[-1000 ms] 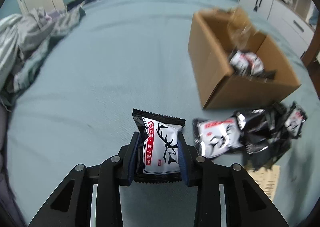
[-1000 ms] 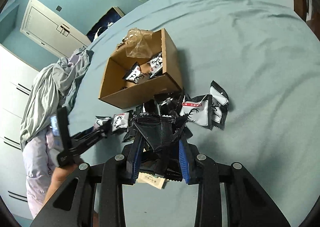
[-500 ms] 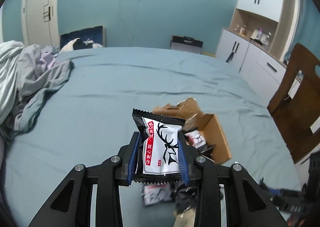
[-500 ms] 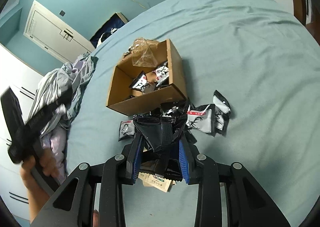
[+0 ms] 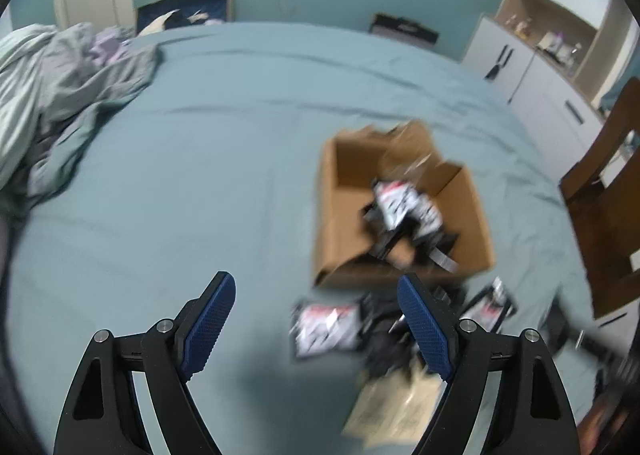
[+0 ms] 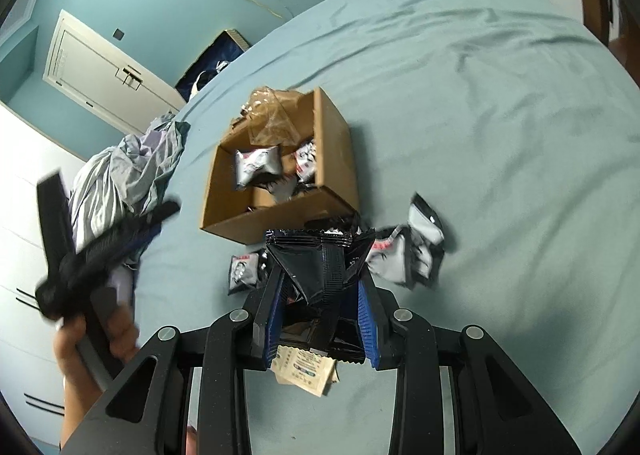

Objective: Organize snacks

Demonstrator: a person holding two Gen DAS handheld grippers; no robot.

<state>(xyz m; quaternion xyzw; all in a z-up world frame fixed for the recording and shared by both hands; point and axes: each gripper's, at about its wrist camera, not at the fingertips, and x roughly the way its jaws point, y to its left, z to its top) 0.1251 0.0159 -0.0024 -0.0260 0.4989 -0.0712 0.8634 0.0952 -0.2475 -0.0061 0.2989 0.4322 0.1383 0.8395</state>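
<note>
Right hand-held gripper [image 6: 322, 309] clamped on a black foil snack packet [image 6: 320, 267], crumpled, sticking up past the blue pads [image 6: 366, 329]. Under it on the bed [image 6: 500, 135] a tan paper sachet [image 6: 306, 369]. Just ahead, an open cardboard box [image 6: 336, 159] with white-and-black snack packets [image 6: 256, 163] inside and clear plastic wrap [image 6: 270, 121] at its far end. Loose packets [image 6: 404, 259] lie between box and gripper, on both sides. Far left, blurred: the left hand-held gripper [image 6: 108, 239] in a hand [image 6: 96, 339], raised over rumpled bedding [image 6: 132, 163]; its jaw state is unreadable here.
</note>
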